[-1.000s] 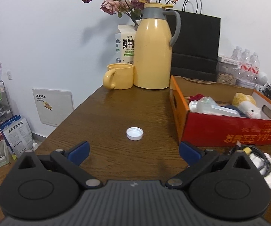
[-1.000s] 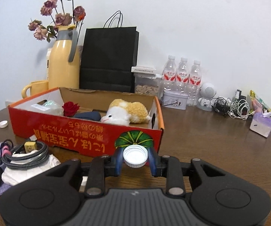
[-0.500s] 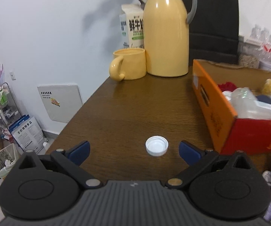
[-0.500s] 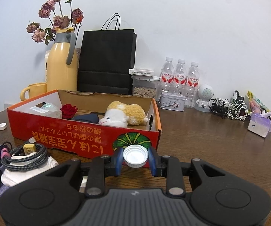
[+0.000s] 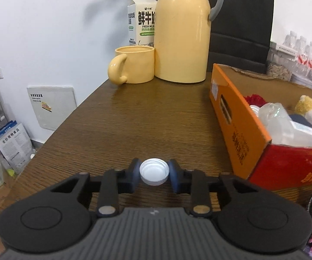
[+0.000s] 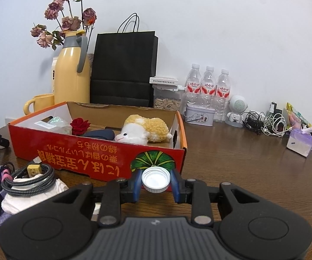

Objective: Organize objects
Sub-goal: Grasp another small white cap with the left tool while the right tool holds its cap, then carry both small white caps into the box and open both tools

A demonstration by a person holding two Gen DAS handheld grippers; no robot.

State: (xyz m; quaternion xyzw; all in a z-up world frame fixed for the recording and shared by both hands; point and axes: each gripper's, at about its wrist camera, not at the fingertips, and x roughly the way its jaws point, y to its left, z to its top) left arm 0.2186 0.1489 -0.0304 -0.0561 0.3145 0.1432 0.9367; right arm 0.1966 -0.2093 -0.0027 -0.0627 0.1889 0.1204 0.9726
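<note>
Two white caps: left gripper (image 5: 154, 176) closing, first cap (image 5: 154, 171) between its fingers on the table (image 5: 134, 117); right gripper (image 6: 156, 183) pinches second cap (image 6: 156, 179) before the box (image 6: 91, 149). Light, stiff, slippery; grip ribbed rim.

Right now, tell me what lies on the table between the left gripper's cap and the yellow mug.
Nothing: in the left wrist view, only bare table runs from the white cap to the yellow mug.

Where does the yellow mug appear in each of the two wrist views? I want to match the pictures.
Left wrist view: the yellow mug stands at upper centre, left of the yellow thermos jug, handle to the left.
Right wrist view: the mug is at the left edge, behind the red cardboard box.
Shared landmark: the thermos jug.
</note>
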